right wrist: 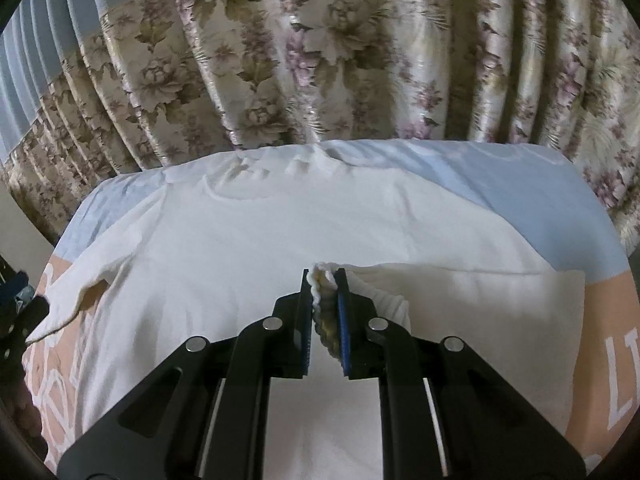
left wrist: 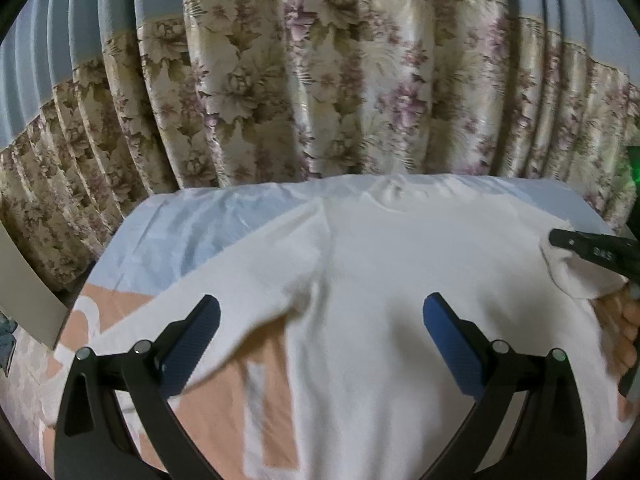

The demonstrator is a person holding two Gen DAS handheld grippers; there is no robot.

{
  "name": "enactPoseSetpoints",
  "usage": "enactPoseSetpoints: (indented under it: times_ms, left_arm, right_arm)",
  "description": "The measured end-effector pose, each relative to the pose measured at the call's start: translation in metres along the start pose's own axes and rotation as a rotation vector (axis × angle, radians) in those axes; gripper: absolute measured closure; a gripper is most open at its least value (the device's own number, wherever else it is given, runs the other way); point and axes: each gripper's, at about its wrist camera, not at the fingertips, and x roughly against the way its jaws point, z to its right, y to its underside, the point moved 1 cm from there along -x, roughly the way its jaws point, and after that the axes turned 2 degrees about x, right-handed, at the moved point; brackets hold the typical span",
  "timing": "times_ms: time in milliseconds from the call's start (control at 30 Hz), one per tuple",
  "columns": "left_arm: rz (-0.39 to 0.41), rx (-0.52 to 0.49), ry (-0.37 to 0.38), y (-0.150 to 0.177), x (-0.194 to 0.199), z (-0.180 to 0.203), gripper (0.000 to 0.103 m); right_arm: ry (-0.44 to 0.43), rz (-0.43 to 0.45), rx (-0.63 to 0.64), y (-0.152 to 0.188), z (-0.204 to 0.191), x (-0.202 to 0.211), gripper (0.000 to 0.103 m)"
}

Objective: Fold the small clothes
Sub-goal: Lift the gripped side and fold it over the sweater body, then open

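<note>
The white shirt point(left wrist: 384, 280) lies flat on the bed point(left wrist: 168, 216), collar toward the far edge by the curtain point(left wrist: 320, 80). The left gripper point(left wrist: 320, 328) hovers over the shirt's left half, jaws wide apart, holding nothing. The right gripper point(right wrist: 324, 304) is clamped on a bunched right sleeve point(right wrist: 322, 280), drawn inward over the shirt's body.
</note>
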Motion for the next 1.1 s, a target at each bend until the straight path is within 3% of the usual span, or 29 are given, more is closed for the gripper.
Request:
enactPoseSetpoints:
  times_ms: [400, 1100]
  left_arm:
    - [-0.010, 0.018, -0.028, -0.019, -0.042, -0.031, 0.002]
    - [-0.030, 0.064, -0.090, -0.008, -0.064, -0.088, 0.002]
  right_arm:
    - [-0.049, -0.008, 0.066, -0.034, -0.065, -0.042, 0.092]
    - [-0.190, -0.058, 0.169, -0.057, -0.180, -0.107, 0.094]
